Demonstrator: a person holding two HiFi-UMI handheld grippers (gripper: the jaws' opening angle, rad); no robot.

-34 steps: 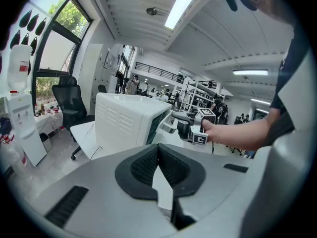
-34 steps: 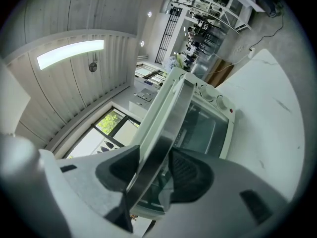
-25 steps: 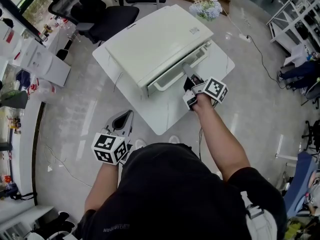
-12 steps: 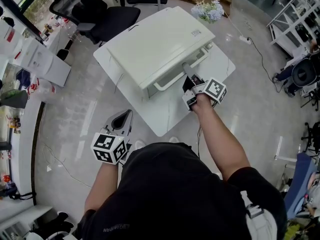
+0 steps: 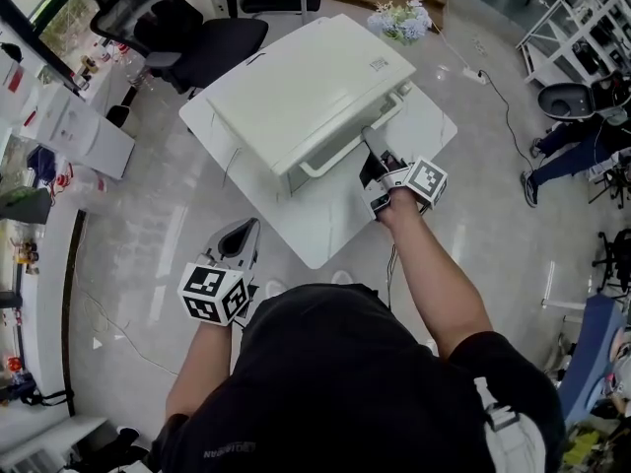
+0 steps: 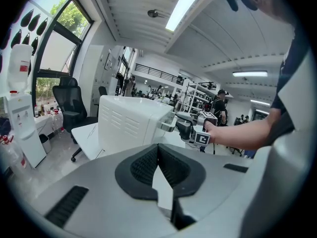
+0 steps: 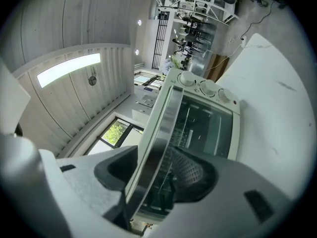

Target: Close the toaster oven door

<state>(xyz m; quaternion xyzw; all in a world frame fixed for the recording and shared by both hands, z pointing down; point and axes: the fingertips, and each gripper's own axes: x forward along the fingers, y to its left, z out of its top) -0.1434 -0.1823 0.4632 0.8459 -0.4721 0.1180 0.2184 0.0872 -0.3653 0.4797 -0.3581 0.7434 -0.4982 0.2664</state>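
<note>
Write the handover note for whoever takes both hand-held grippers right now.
Left hand-held gripper: shut, empty, over the floor beside the table.
Right hand-held gripper: jaws opening, door handle between them.
Toaster oven: on the table; door up against its front, looks shut.
Done: closing, as far as shows.
Left: draw the right hand-held gripper back off the handle, confirm the door sits flush.

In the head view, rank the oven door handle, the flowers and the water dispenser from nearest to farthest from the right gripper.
The right gripper has its jaws opening.
1. Oven door handle, between its jaws.
2. Flowers, past the table, top of view.
3. Water dispenser, far left.
</note>
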